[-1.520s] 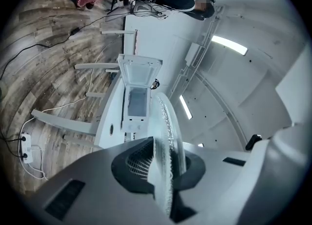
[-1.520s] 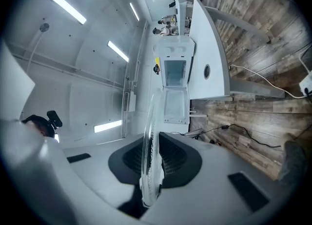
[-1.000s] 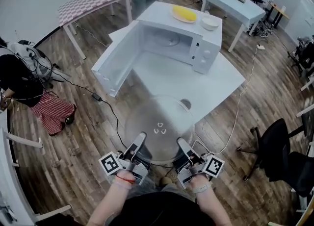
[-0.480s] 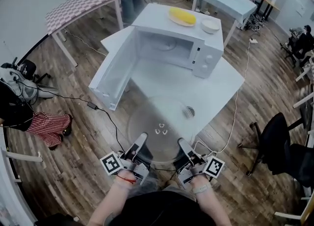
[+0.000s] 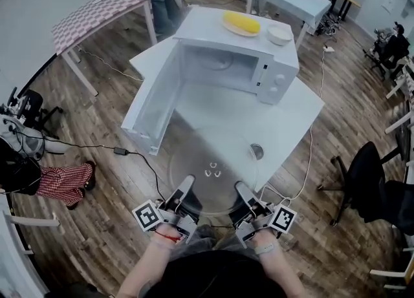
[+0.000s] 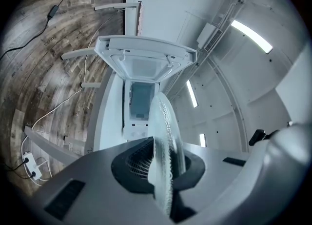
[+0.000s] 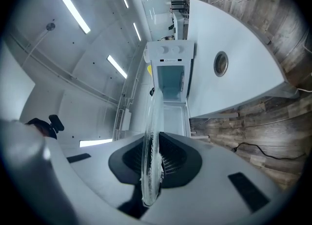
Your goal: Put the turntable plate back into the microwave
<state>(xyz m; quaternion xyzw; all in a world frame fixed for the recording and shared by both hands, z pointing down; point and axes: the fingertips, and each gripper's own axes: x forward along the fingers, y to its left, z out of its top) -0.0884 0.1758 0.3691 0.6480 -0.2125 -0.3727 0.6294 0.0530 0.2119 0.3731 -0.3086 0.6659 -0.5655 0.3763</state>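
A clear glass turntable plate (image 5: pixel 213 170) hangs level over the white table's near corner. My left gripper (image 5: pixel 185 190) is shut on its near left rim and my right gripper (image 5: pixel 239 194) is shut on its near right rim. In the left gripper view the turntable plate (image 6: pixel 165 146) stands edge-on between the jaws of the left gripper (image 6: pixel 163 170). The right gripper view shows the same plate (image 7: pixel 152 146) clamped in the right gripper (image 7: pixel 152 168). Ahead stands the white microwave (image 5: pixel 242 57), its door (image 5: pixel 152 99) swung wide to the left and its cavity (image 5: pixel 217 64) open toward me.
A small round roller piece (image 5: pixel 257 151) lies on the white table (image 5: pixel 291 112) just beyond the plate. On the microwave's top sit a yellow dish (image 5: pixel 240 23) and a white bowl (image 5: pixel 279 33). A black cable (image 5: pixel 129 154) crosses the wooden floor at left. An office chair (image 5: pixel 375 190) stands at right.
The view has crept forward: the microwave and table sit a little nearer and lower in the head view. Both grippers keep their hold on the plate, carried toward the table.
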